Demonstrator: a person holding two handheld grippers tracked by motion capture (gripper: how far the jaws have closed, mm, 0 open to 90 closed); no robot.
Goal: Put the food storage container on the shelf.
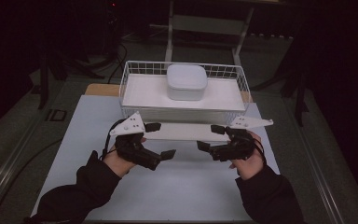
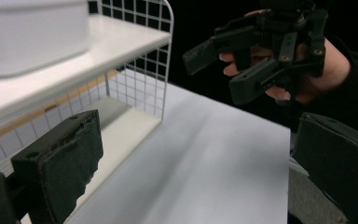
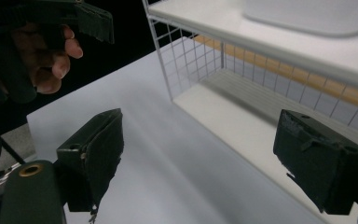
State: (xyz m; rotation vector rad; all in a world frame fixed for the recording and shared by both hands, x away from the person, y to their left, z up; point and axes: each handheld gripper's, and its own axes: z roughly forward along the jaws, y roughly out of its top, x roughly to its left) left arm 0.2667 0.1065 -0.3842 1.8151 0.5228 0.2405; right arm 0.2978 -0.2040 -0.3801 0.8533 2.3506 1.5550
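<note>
A white wire rack (image 1: 137,69) stands at the far side of the white mat (image 1: 186,186). Its raised white shelf (image 1: 144,91) carries a white lidded container (image 1: 187,81). In front of the rack, my left gripper (image 1: 161,140) and right gripper (image 1: 210,137) hover over the mat with their jaws turned toward each other, both open and holding nothing. In the left gripper view, my own gripper (image 2: 200,172) frames bare mat, with the rack (image 2: 144,84), the container (image 2: 32,37) and the right gripper (image 2: 219,72) beyond. In the right gripper view, my own gripper (image 3: 207,161) spans the rack's lower board (image 3: 242,126).
A wooden board (image 1: 100,88) shows under the rack's left rear corner. A pale metal frame (image 1: 205,23) stands behind the table. Cables (image 1: 116,56) lie on the dark floor at the back left. The surroundings are dim.
</note>
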